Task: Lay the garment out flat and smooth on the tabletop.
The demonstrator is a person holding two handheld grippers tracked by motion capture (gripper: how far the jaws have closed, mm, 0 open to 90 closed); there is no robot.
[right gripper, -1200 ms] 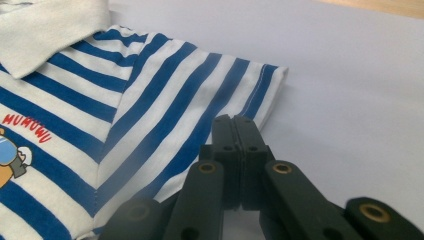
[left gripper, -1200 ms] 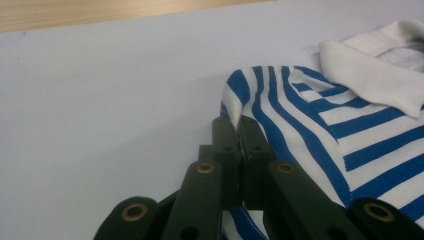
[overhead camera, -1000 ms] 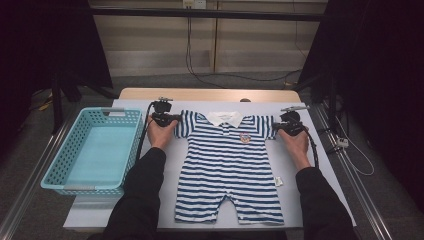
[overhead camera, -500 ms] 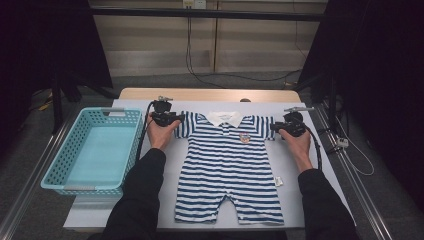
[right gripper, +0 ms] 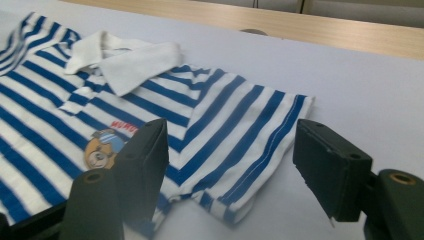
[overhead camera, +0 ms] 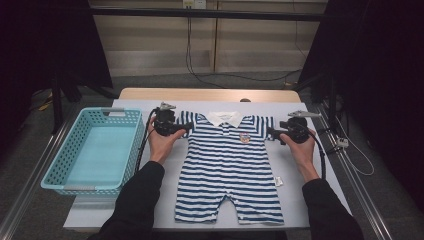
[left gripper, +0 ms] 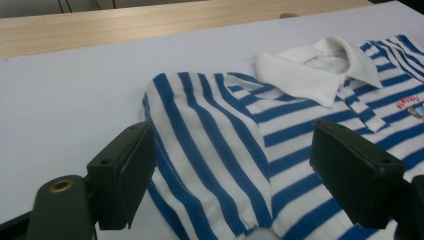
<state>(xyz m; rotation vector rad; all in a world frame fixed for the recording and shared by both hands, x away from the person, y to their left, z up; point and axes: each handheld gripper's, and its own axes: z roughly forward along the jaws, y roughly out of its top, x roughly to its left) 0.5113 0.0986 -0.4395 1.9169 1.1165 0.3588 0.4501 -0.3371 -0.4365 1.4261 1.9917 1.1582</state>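
Observation:
A blue-and-white striped baby romper (overhead camera: 230, 170) with a white collar (left gripper: 310, 65) lies flat on the white table sheet (overhead camera: 145, 106). My left gripper (overhead camera: 186, 127) sits at its left sleeve. Its jaws have just been opening, and the sleeve (left gripper: 200, 150) lies loose between them, away from the pads. My right gripper (overhead camera: 272, 134) is at the other sleeve (right gripper: 240, 140). Its jaws have also just been opening and do not press the cloth. Both grippers (left gripper: 235, 145) (right gripper: 230, 150) are open. A bear badge (right gripper: 102, 150) marks the chest.
A light blue plastic basket (overhead camera: 61, 155) stands at the left of the table, beside my left forearm. A bare wooden strip (overhead camera: 210, 94) runs along the table's far edge. A small white label (overhead camera: 278, 181) sticks out from the romper's right side.
Both grippers were shut on the sleeves and have opened, letting the cloth go. Each hand has shifted slightly towards the person. The romper lies as it did.

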